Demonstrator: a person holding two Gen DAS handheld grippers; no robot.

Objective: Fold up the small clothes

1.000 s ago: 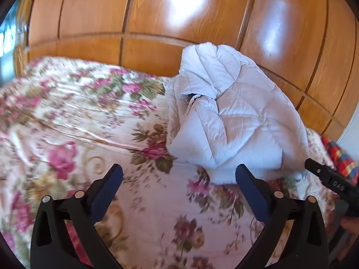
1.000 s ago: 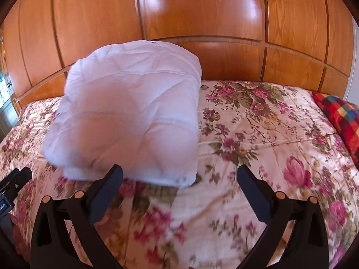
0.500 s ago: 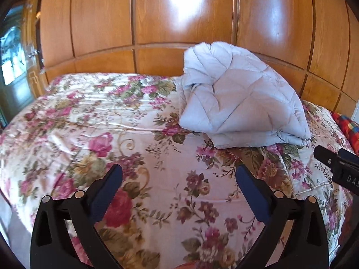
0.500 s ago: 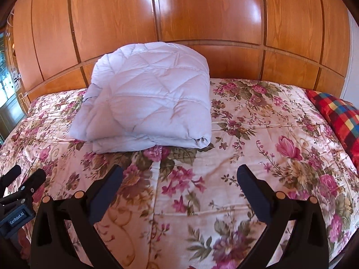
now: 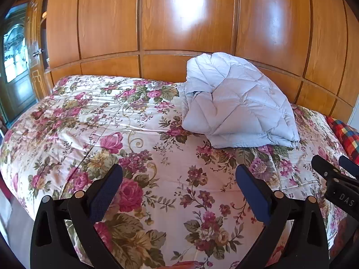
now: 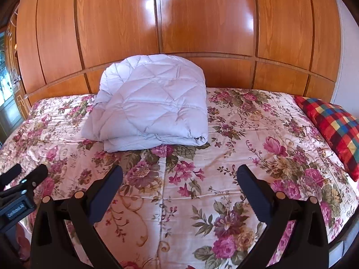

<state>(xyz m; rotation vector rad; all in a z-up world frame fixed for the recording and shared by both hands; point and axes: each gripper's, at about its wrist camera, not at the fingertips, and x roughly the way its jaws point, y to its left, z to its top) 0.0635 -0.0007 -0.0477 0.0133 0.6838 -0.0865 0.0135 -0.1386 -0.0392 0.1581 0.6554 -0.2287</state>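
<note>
A pale lilac quilted garment [image 5: 237,103] lies folded in a thick bundle on the floral bedspread [image 5: 89,134], against the wooden headboard. In the right wrist view the bundle [image 6: 152,109] sits left of centre on the bedspread [image 6: 246,134]. My left gripper [image 5: 179,177] is open and empty, held well back from the bundle over the near part of the bed. My right gripper [image 6: 179,177] is open and empty, also well back. Each gripper shows at the edge of the other's view: the right one [image 5: 336,186], the left one [image 6: 20,186].
A glossy wooden panelled headboard [image 6: 179,33] rises behind the bed. A red plaid cushion [image 6: 334,125] lies at the bed's right side. A door with glass [image 5: 15,67] stands at far left.
Both grippers have pulled back from the folded garment, which now looks smaller and farther away. More of the bedspread shows in front. The garment has stayed in place.
</note>
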